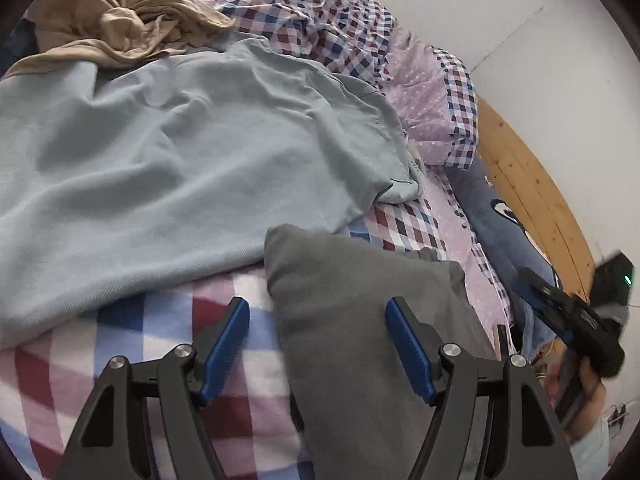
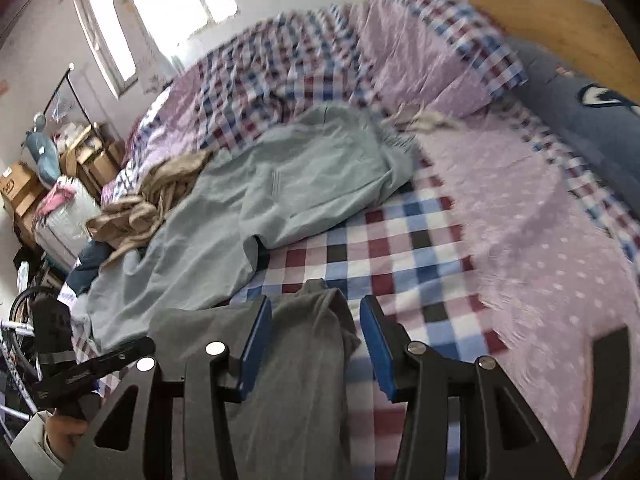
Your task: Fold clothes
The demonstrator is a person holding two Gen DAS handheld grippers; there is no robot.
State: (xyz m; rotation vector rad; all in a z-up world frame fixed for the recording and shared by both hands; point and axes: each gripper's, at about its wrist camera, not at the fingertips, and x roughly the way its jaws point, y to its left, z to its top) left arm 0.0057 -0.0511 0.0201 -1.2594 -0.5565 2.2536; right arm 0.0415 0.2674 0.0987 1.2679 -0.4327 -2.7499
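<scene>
Grey garment [image 1: 360, 312], pale blue-green garment [image 1: 180, 152], tan garment [image 1: 120, 28]; bedsheet [image 2: 400, 240] red-blue-white check with lilac white-dotted panels; blue gripper pads [image 1: 224, 344].

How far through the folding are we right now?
Early on. Done: nothing visibly folded. In hand: the grey garment lies between the open fingers of both the left gripper and the right gripper, not clamped. Left: the light blue garment lies spread and rumpled, and the tan garment is crumpled on the checked bedspread.
</scene>
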